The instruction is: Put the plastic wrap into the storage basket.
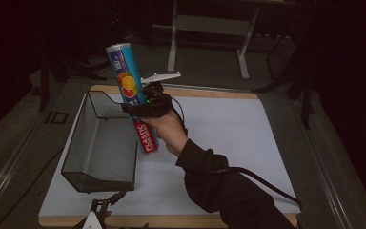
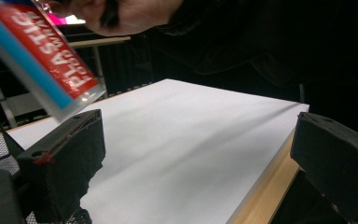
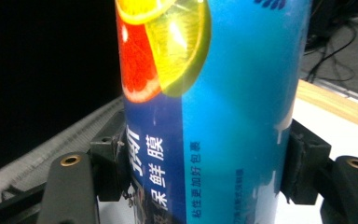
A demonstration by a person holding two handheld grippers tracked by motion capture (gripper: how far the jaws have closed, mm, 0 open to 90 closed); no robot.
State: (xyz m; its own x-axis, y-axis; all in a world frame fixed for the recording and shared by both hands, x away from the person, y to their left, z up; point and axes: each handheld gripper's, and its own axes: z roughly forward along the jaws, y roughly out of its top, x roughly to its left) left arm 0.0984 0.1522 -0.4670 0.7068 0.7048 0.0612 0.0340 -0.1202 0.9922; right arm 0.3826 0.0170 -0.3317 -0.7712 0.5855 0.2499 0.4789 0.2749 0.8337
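High view: held tilted above the counter [image 1: 228, 124], beside a wire basket [image 1: 102, 143], a blue plastic-wrap roll [image 1: 132, 102]; right gripper [image 1: 145, 107] clamped on it. Left gripper view: left gripper [image 2: 196, 163] with jaws spread wide, nothing between. Right gripper view: citrus picture and Chinese print.

Mesh basket [image 1: 102, 148] on left part of desk [image 1: 228, 138]. Cling-film tube [image 1: 132, 102] tilted above desk, just right of basket, clamped in right hand-held gripper [image 1: 140, 110]. Left hand-held gripper [image 1: 100, 210] at desk's near edge, below basket.
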